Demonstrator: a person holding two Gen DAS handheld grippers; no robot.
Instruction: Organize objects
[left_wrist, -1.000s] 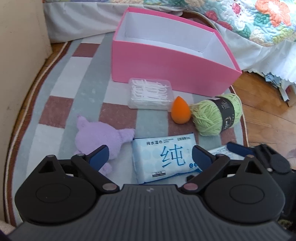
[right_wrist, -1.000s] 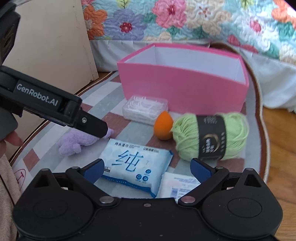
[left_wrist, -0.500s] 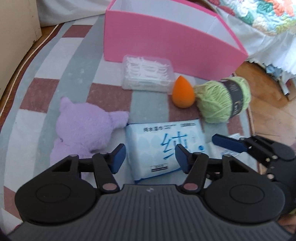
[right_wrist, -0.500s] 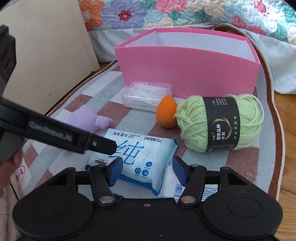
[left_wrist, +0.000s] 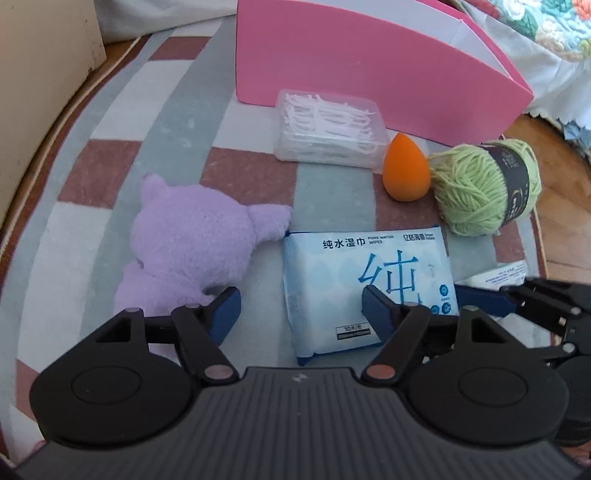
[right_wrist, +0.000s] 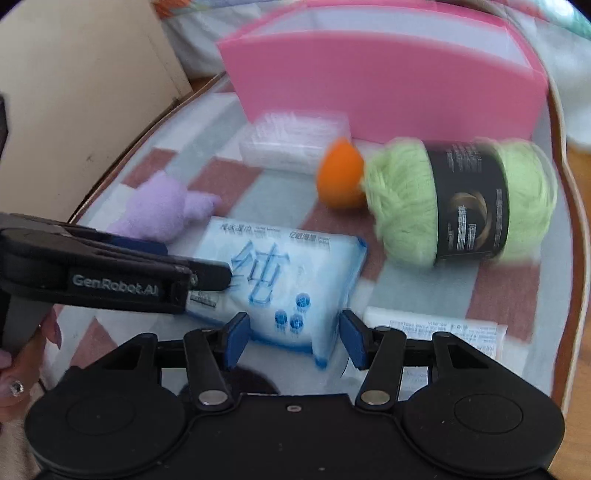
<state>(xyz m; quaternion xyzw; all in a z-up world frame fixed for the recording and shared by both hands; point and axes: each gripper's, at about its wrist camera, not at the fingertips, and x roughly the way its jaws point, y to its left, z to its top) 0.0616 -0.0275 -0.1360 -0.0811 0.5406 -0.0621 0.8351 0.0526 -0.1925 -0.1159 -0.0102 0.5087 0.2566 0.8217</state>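
A blue-and-white wipes pack (left_wrist: 332, 280) lies flat on the checked rug (left_wrist: 110, 155). My left gripper (left_wrist: 301, 308) hovers low over its near left part. Its jaws are opening, one pad by the purple plush toy (left_wrist: 192, 240), the other over the pack, neither pressing. My right gripper (right_wrist: 295, 334) straddles the pack's near end (right_wrist: 291, 280). Its jaws are closing and stand just clear of the sides. A pink box (left_wrist: 369, 62) stands open-topped behind. In front of it are a clear floss-pick case (left_wrist: 328, 129), an orange sponge (left_wrist: 406, 166) and green yarn (left_wrist: 484, 188).
A small white packet (right_wrist: 432, 328) lies right of the wipes. A cream cabinet (right_wrist: 92, 92) stands at the left, and a bed with a floral quilt (left_wrist: 535, 26) rises behind the box. Wooden floor (left_wrist: 561, 199) begins at the rug's right edge.
Both grippers have sunk closer to the rug and the wipes pack. Both jaws narrowed from wide; the left then widened a little. The right gripper now straddles the pack's end.
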